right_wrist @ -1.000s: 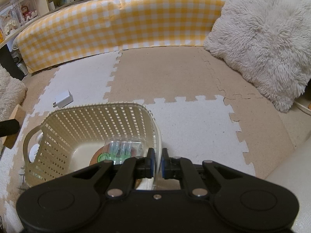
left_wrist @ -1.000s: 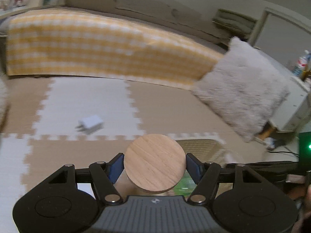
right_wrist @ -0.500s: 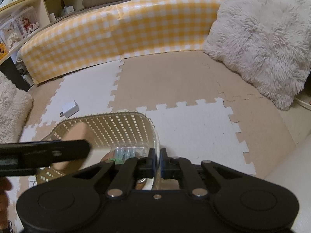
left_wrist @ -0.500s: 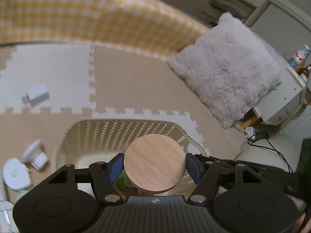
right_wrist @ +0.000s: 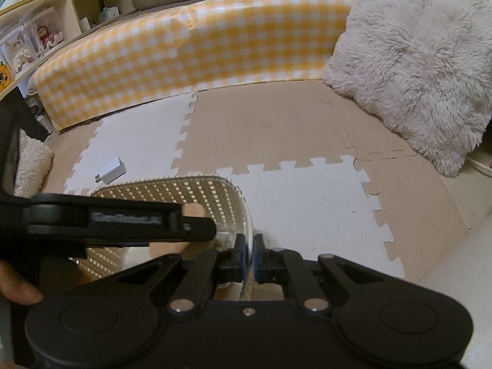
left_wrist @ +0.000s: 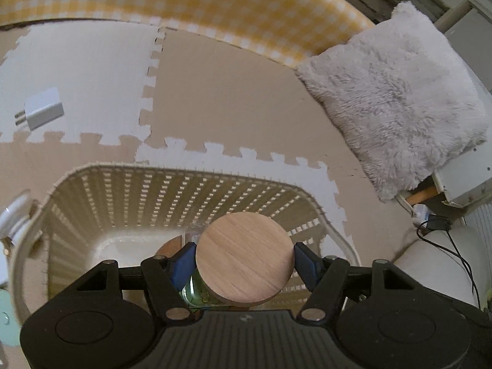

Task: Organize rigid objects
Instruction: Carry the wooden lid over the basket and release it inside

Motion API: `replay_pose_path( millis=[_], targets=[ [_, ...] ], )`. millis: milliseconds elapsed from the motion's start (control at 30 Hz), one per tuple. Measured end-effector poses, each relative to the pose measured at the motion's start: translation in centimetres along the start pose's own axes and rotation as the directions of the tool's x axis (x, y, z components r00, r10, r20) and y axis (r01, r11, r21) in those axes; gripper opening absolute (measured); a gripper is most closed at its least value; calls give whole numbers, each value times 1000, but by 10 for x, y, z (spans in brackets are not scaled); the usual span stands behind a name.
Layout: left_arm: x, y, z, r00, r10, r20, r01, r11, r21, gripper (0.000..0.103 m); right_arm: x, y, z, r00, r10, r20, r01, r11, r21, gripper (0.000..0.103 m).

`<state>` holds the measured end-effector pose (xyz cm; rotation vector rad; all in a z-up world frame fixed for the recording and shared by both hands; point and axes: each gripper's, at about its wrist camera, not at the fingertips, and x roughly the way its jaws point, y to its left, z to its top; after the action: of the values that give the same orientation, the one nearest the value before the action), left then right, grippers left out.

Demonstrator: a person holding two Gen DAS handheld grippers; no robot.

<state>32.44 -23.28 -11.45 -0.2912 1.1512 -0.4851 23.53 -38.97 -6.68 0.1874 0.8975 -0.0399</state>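
right wrist: checked cushion (right_wrist: 196,52) borders foam mat (right_wrist: 264,129).

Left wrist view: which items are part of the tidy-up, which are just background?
In play: wooden-lidded jar in left gripper; basket, rim held by right gripper; white charger on mat.
Background: fluffy cushion; checked cover.

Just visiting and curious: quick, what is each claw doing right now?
Left claw: closed on the wooden disc.
Right claw: closed on the basket rim.
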Motion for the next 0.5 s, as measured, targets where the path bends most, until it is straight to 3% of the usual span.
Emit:
replay_pose_path(
  millis=[300, 500],
  targets=[
    [10, 2, -3, 1000, 19, -4, -19, 1000, -20, 69, 1, -1, 0, 1000, 2, 0, -2, 1000, 4, 5],
    [5, 4, -1, 1000, 7, 3, -7, 999, -36, 79, 1, -1, 0, 1000, 2, 0, -2, 1000, 4, 5]
  ],
)
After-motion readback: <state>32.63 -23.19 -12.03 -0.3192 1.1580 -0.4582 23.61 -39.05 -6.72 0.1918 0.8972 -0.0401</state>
